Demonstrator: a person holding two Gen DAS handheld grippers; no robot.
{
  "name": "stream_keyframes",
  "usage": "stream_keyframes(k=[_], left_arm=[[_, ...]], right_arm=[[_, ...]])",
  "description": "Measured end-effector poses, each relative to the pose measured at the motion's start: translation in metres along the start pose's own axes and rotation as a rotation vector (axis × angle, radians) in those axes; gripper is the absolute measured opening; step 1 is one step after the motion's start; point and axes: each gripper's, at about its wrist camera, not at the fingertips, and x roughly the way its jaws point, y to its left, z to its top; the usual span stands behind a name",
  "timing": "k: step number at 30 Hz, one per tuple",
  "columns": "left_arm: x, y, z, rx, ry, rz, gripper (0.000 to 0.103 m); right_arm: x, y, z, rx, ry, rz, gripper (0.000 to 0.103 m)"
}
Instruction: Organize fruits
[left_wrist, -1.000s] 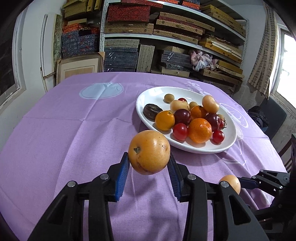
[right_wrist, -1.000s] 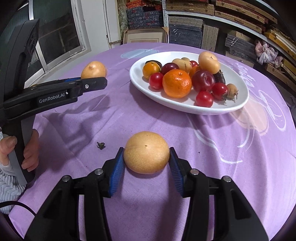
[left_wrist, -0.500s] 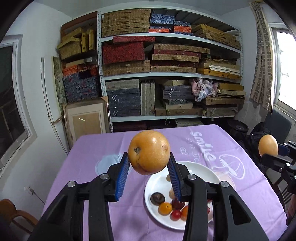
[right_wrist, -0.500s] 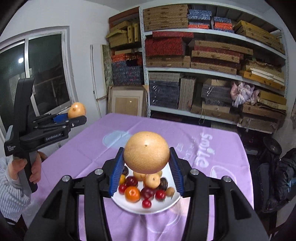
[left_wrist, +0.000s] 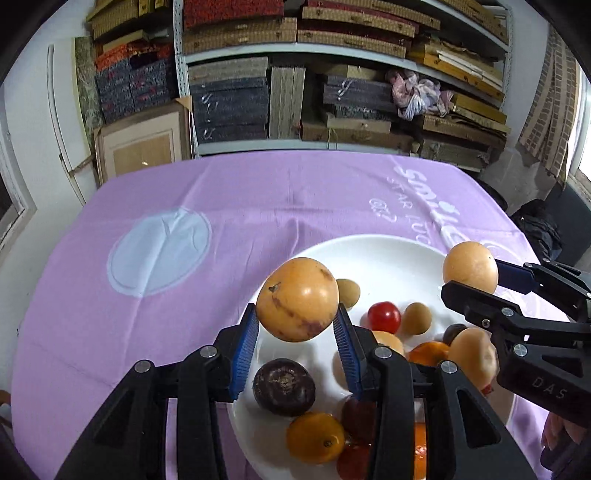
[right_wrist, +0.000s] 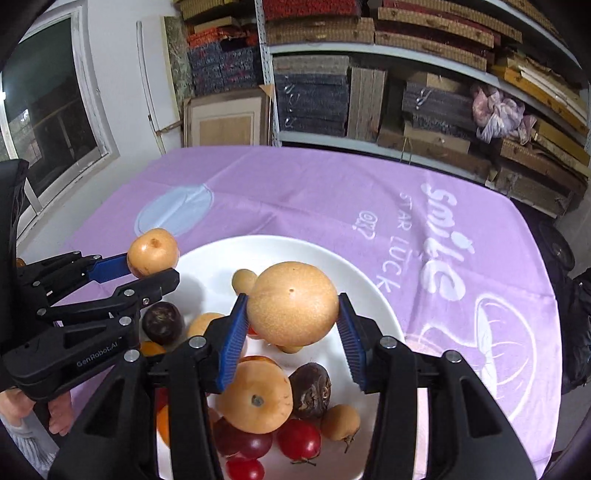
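Left wrist view: a blemished orange-yellow fruit (left_wrist: 297, 299) is clamped between the blue pads of the left gripper (left_wrist: 295, 341) and held above the near left rim of the white plate (left_wrist: 373, 254), which is set on a purple tablecloth (left_wrist: 147, 310). A dark purple fruit (left_wrist: 283, 386) is seen below it among what are probably small tomatoes. Further right, a pale round pear (right_wrist: 292, 302) is gripped by the right gripper (right_wrist: 291, 341) over the plate's middle.
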Motion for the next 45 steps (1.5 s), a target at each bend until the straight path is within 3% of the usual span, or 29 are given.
stream_keyframes(k=[8, 14, 19, 21, 28, 36, 45], left_arm=[[0.032, 0.009, -0.006, 0.006, 0.044, -0.011, 0.043], [0.039, 0.001, -0.010, 0.023, 0.047, 0.009, 0.044], [0.032, -0.003, -0.012, 0.041, 0.017, 0.034, 0.063], [0.025, -0.005, -0.011, 0.048, 0.002, 0.043, 0.065], [-0.009, -0.007, -0.012, 0.057, -0.048, 0.060, 0.068], [-0.072, -0.011, -0.016, 0.061, -0.129, 0.073, 0.072], [-0.139, -0.026, -0.040, 0.092, -0.223, 0.066, 0.080]], right_arm=[[0.049, 0.007, -0.015, -0.036, 0.095, -0.001, 0.047], [0.053, 0.008, -0.016, -0.034, 0.085, 0.005, 0.047], [0.047, 0.005, -0.016, -0.031, 0.074, -0.011, 0.050], [0.042, 0.003, -0.015, -0.024, 0.063, -0.013, 0.051], [-0.003, 0.005, -0.007, -0.010, -0.009, -0.011, 0.056], [-0.085, 0.013, -0.006, 0.008, -0.130, 0.003, 0.062], [-0.171, 0.036, -0.035, 0.007, -0.249, 0.042, 0.071]])
